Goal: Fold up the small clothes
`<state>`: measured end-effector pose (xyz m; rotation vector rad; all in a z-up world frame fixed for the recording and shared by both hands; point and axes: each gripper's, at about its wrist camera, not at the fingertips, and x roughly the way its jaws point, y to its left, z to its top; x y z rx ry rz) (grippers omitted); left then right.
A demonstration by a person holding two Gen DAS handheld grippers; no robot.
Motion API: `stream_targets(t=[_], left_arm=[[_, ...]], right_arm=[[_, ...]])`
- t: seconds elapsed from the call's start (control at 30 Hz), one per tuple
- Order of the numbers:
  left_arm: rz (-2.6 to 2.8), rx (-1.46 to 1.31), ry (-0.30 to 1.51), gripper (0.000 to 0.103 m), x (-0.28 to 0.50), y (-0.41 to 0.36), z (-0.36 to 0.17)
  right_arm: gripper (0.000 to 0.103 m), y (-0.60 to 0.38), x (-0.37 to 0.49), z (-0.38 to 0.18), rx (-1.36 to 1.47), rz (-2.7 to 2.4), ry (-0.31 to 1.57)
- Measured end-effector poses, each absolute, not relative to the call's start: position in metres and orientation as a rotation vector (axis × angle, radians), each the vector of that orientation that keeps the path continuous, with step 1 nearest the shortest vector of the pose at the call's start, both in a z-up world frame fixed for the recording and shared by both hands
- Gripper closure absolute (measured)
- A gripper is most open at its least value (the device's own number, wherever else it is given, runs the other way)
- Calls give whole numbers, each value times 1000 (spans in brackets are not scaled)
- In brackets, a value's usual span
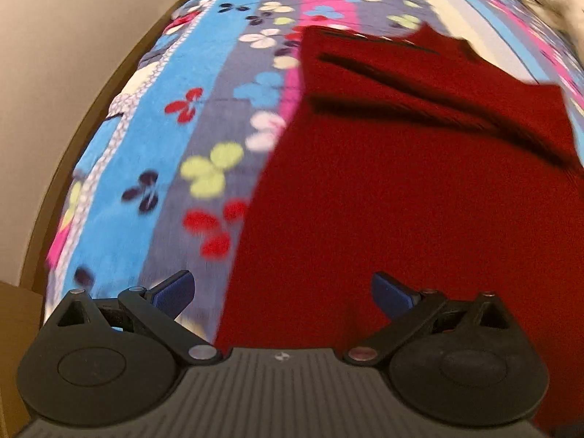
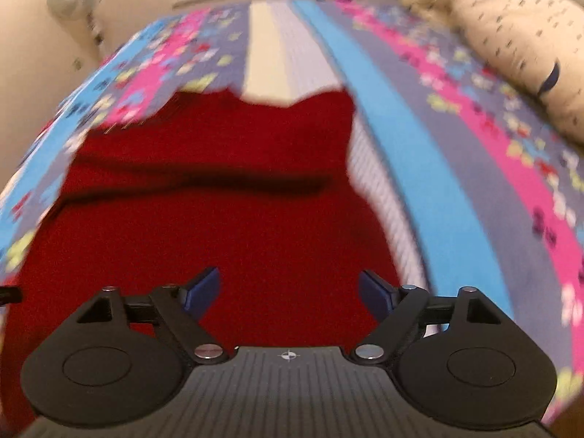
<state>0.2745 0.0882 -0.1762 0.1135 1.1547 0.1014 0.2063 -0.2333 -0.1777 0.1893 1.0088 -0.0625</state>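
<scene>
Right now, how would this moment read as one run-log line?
step: fold in progress | red garment: folded layers on blanket | left gripper: open, empty | right gripper: open, empty | pillow: untouched

Red garment [image 1: 419,219] on a bedspread [image 1: 226,84] striped blue, grey, pink and white with clover motifs; beside the bedspread, a cream pillow [image 2: 518,47] with dark flecks.

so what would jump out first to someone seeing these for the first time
A red garment fills the middle of both views, lying on a loud striped blanket of blue, grey and pink with butterfly prints. In front of each camera an open gripper hangs over the cloth with nothing between its pads, left gripper and right gripper. A cream pillow lies at the far right.
</scene>
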Motion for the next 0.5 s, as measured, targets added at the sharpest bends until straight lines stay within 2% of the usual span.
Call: stream_targets(t=[0.17, 0.5], left_arm=[[46, 110, 1166, 0, 209, 77, -152], [6, 127, 1114, 0, 119, 59, -114]], right_arm=[[18, -216, 154, -155, 272, -41, 1120], [18, -190, 64, -112, 216, 4, 1059]])
